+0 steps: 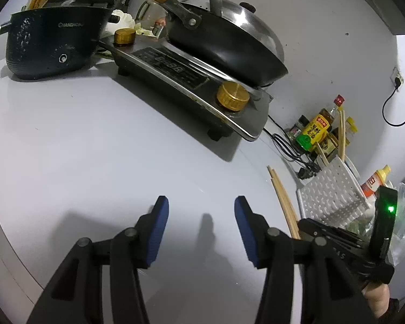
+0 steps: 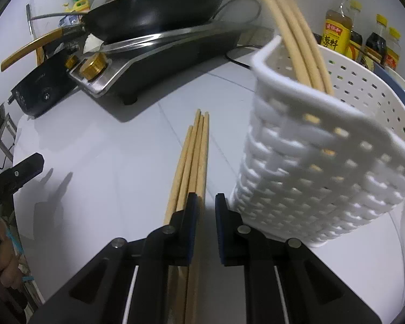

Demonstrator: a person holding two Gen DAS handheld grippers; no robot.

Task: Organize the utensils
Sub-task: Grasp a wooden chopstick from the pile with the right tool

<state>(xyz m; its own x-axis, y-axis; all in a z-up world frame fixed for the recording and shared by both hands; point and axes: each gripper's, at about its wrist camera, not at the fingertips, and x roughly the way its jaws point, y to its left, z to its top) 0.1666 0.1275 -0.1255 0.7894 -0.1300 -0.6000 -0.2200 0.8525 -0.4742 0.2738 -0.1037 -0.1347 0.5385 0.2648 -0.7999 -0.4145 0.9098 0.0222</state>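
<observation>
Left gripper [image 1: 201,208]: jaws apart, empty, over bare counter [image 1: 94,148].
Right gripper [image 2: 205,202]: jaws narrowly apart; grip unclear.
Chopsticks [image 2: 194,162]: flat on counter, under the left jaw, beside white holder [image 2: 310,178].
Stove [image 1: 191,81]: well clear.

- The stove [image 1: 191,86] stands on the counter [image 1: 81,148], with the wok [image 1: 224,51] on top of it.
- A cooker pot [image 1: 51,43] sits on the counter to the stove's left.
- The perforated holder [image 2: 324,162] stands right of the loose chopsticks [image 2: 194,162], which lie flat on the counter (just beside the holder's base).
- More chopsticks [image 2: 291,27] stand inside the holder, leaning out over its rim.
- Sauce bottles [image 2: 361,37] are lined up behind the holder, against the wall.
- A cable [image 1: 286,145] runs between stove and bottles.
</observation>
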